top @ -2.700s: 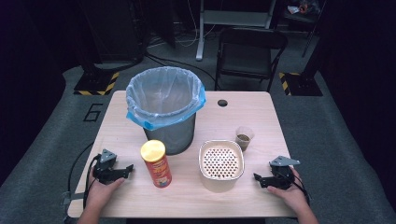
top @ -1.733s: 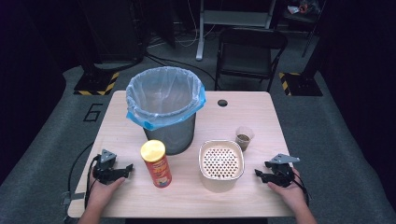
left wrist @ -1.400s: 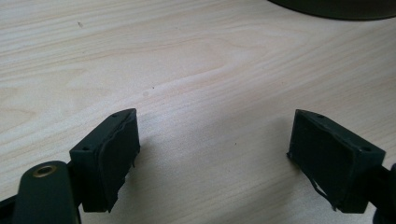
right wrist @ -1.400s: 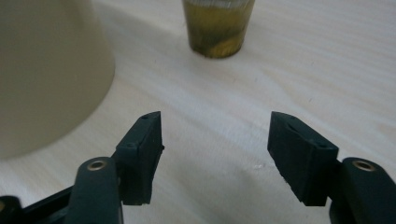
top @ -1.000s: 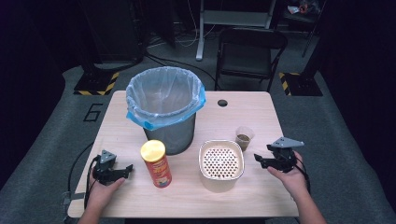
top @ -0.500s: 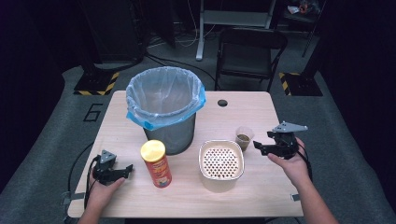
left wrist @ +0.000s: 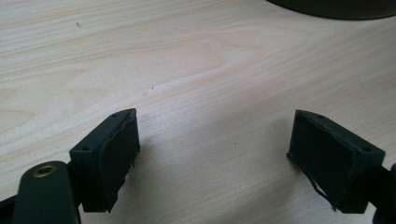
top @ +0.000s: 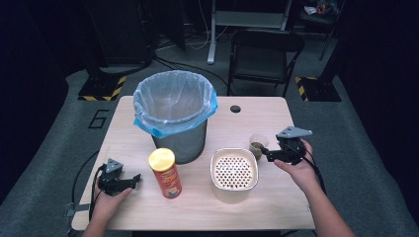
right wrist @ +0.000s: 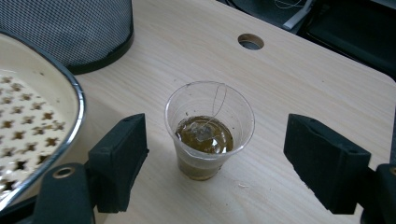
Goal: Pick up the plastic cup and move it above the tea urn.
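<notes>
A small clear plastic cup point(top: 257, 146) point(right wrist: 205, 112) holding brown liquid stands on the wooden table point(top: 276, 118), just right of a cream perforated strainer bowl point(top: 234, 173) point(right wrist: 28, 116). My right gripper point(top: 264, 151) point(right wrist: 215, 161) points at the cup from the right. Its jaws have just been opening and now stand wide on either side of the cup without touching it. My left gripper point(top: 135, 179) point(left wrist: 212, 140) rests at the front left, open over bare wood, with nothing between its jaws. A red chips can point(top: 165, 173) with a yellow lid stands to its right.
A mesh bin point(top: 175, 118) point(right wrist: 70, 28) lined with a blue bag stands mid-table behind the can and the strainer bowl. A cable hole point(top: 235, 108) point(right wrist: 251, 41) sits near the far edge. A black folding chair point(top: 267, 49) stands beyond the table.
My right hand has lifted off the front right of the table and moved away from the person, up to the cup, its jaws spreading wider. The left gripper has stayed put.
</notes>
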### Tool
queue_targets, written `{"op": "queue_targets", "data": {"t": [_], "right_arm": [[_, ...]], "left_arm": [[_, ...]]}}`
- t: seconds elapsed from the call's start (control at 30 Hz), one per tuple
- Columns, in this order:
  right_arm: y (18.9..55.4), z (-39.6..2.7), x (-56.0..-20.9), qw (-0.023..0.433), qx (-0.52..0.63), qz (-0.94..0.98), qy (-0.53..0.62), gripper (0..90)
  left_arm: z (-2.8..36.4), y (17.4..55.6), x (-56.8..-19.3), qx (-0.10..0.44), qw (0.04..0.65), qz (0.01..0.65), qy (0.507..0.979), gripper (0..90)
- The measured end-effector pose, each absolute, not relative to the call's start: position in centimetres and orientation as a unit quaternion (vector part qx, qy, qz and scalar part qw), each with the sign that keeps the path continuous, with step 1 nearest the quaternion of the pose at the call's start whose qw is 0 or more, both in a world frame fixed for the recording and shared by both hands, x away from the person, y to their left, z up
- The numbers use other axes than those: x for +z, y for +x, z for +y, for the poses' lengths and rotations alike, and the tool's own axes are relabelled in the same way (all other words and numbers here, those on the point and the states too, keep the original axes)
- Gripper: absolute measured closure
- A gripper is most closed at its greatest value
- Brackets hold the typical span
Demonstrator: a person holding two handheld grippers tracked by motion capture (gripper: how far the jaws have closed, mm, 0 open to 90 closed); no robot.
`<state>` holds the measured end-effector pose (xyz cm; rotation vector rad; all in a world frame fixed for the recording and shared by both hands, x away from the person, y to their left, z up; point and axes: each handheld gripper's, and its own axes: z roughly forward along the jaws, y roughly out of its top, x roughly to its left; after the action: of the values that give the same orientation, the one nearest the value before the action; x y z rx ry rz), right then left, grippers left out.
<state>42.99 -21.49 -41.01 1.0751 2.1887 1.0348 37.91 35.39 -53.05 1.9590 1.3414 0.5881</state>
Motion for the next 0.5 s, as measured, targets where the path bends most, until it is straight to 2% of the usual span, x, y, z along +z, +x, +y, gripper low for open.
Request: {"op": "queue_targets", "data": {"t": [0.13, 0.3, 0.37, 0.5], "right_arm": [[44.2, -21.5, -42.5, 0.248, 0.371, 0.805, 0.389, 21.2], [45.3, -21.8, -43.8, 0.229, 0.38, 0.802, 0.401, 21.1], [45.6, -21.6, -44.6, 0.219, 0.38, 0.806, 0.398, 17.6], [46.0, -21.2, -45.5, 0.208, 0.38, 0.809, 0.399, 16.3]], "left_arm": [[35.4, 37.9, -53.0, 0.226, 0.341, 0.515, 0.753, 15.9], [35.4, 37.9, -53.0, 0.226, 0.341, 0.515, 0.753, 15.8], [35.4, 37.9, -53.0, 0.226, 0.341, 0.515, 0.753, 15.8], [35.4, 37.9, -53.1, 0.225, 0.341, 0.516, 0.753, 15.9]]}}
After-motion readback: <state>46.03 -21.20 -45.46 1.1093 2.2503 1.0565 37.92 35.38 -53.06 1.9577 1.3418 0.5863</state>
